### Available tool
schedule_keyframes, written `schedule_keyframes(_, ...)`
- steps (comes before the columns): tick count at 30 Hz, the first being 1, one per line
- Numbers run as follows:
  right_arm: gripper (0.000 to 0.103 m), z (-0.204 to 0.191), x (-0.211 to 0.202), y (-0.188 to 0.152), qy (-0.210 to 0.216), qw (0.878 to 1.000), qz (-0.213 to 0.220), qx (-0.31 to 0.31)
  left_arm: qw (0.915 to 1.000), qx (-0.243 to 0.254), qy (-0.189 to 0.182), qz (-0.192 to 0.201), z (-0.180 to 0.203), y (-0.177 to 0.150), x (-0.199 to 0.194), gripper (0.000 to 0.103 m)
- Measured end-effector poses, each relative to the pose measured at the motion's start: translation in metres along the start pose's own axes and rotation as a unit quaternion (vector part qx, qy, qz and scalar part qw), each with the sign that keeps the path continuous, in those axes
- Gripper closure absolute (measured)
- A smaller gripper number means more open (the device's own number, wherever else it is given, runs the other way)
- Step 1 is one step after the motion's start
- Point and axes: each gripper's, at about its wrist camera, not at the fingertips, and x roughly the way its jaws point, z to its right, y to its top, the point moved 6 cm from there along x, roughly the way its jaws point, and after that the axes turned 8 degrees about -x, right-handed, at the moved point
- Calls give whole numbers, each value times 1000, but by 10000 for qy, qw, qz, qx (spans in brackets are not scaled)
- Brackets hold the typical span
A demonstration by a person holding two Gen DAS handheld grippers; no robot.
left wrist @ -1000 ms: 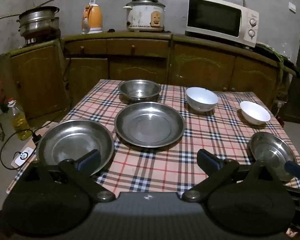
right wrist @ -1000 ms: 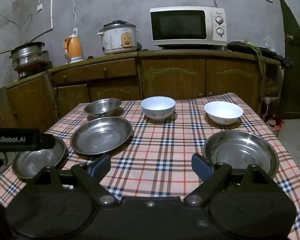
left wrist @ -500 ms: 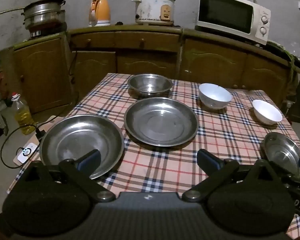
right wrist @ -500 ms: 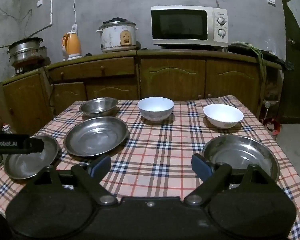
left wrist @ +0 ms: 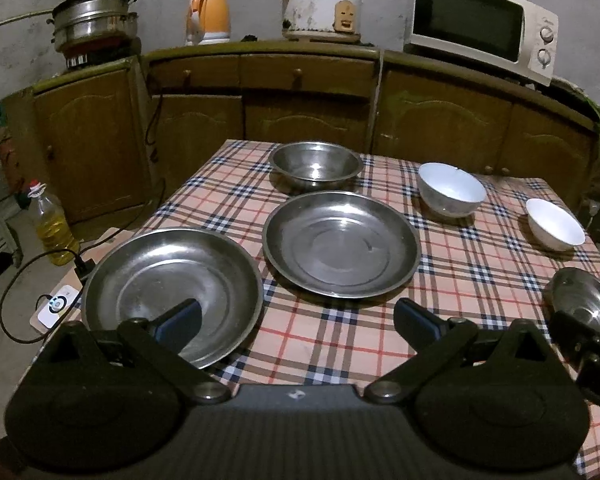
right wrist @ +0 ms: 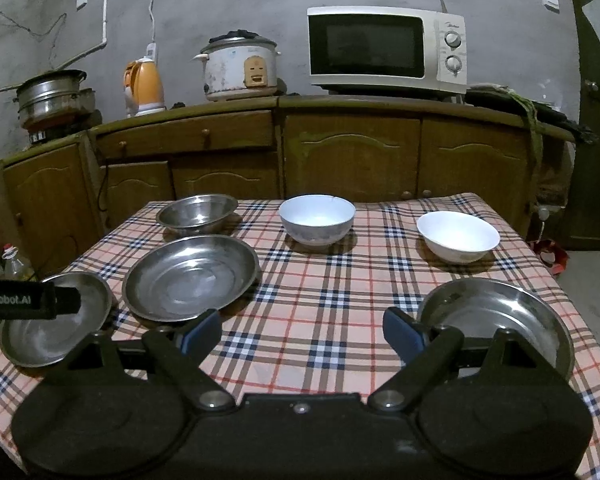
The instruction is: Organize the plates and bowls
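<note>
Three steel plates lie on the checked table [right wrist: 324, 292]: a left one [left wrist: 172, 280] [right wrist: 52, 328], a middle one [left wrist: 340, 244] [right wrist: 190, 278] and a right one [right wrist: 496, 328] [left wrist: 580, 300]. At the back stand a steel bowl [left wrist: 315, 164] [right wrist: 198, 214] and two white bowls [right wrist: 317, 218] [right wrist: 458, 236]. My left gripper [left wrist: 296, 320] is open and empty, its left finger over the left plate's near rim. My right gripper [right wrist: 302, 330] is open and empty, its right finger at the right plate's near-left rim.
Wooden cabinets [right wrist: 352, 152] run behind the table with a microwave [right wrist: 384, 50], rice cooker [right wrist: 240, 68], orange kettle [right wrist: 144, 88] and steamer pot [right wrist: 52, 94]. An oil bottle [left wrist: 52, 228] and a cable with a power block [left wrist: 56, 304] are on the floor at left.
The left gripper has moved forward towards the table, so the left plate now lies under its left finger. The right gripper shifted slightly forward. Both stay open.
</note>
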Motion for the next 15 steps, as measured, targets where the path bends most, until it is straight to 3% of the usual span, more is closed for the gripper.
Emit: schedule_keyframes(15, 0, -10, 39, 13, 128, 9999, -47, -27, 9997, -95, 215, -84, -11, 15, 26, 0)
